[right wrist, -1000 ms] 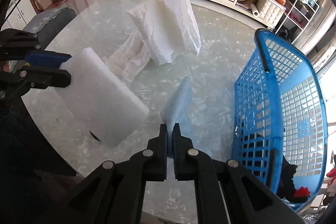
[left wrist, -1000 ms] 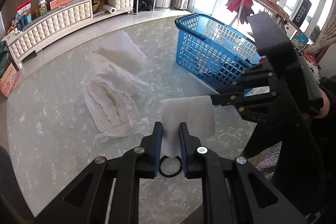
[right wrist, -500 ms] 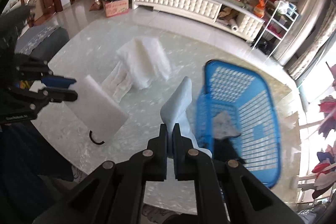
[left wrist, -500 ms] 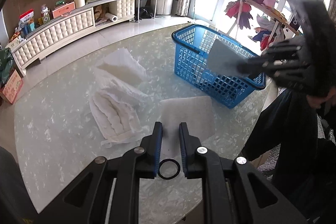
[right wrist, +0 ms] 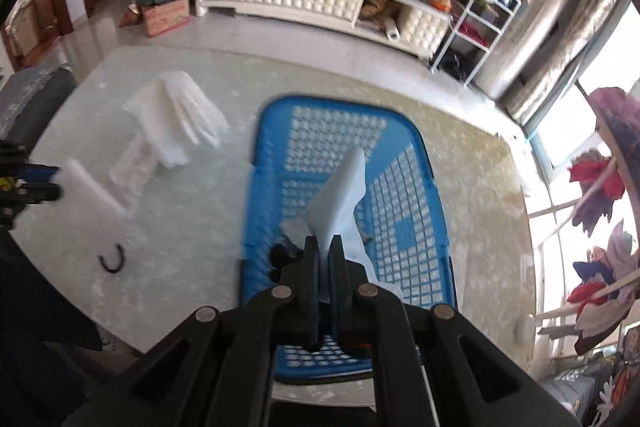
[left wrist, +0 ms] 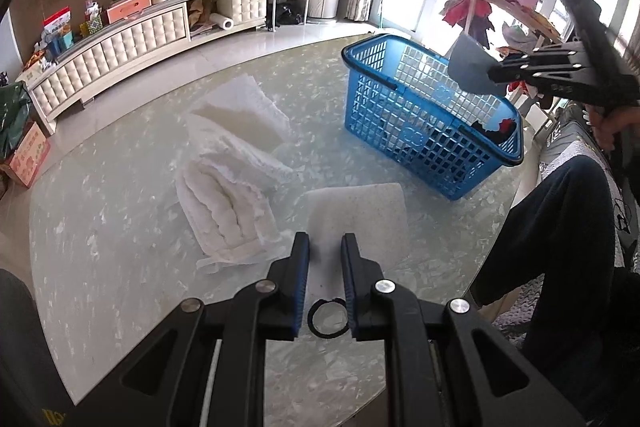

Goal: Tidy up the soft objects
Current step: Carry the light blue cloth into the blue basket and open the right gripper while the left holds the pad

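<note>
My left gripper (left wrist: pixel 324 247) is shut on the near edge of a flat white foam pad (left wrist: pixel 356 215), which rests on the table. In the right wrist view it sits at the far left (right wrist: pixel 30 183), with the white pad (right wrist: pixel 88 191) sticking out of it. My right gripper (right wrist: pixel 325 247) is shut on a thin pale grey-blue pad (right wrist: pixel 340 195) and holds it above the blue plastic basket (right wrist: pixel 336 103). The left wrist view shows that gripper (left wrist: pixel 496 73) and its pad (left wrist: pixel 470 69) over the basket's (left wrist: pixel 370 67) far side.
Folded white quilted cloths (left wrist: pixel 232 167) lie on the round marbled table (left wrist: pixel 100 227), left of the basket. A black hair tie (left wrist: pixel 327 317) lies under my left fingers. Dark and red items (left wrist: pixel 496 131) sit in the basket. A person's dark trouser leg (left wrist: pixel 560 227) is at the table's right edge.
My right gripper has lifted the pale pad off the table beside the white pad and carried it up and over the basket. The left gripper and white pad have stayed put.
</note>
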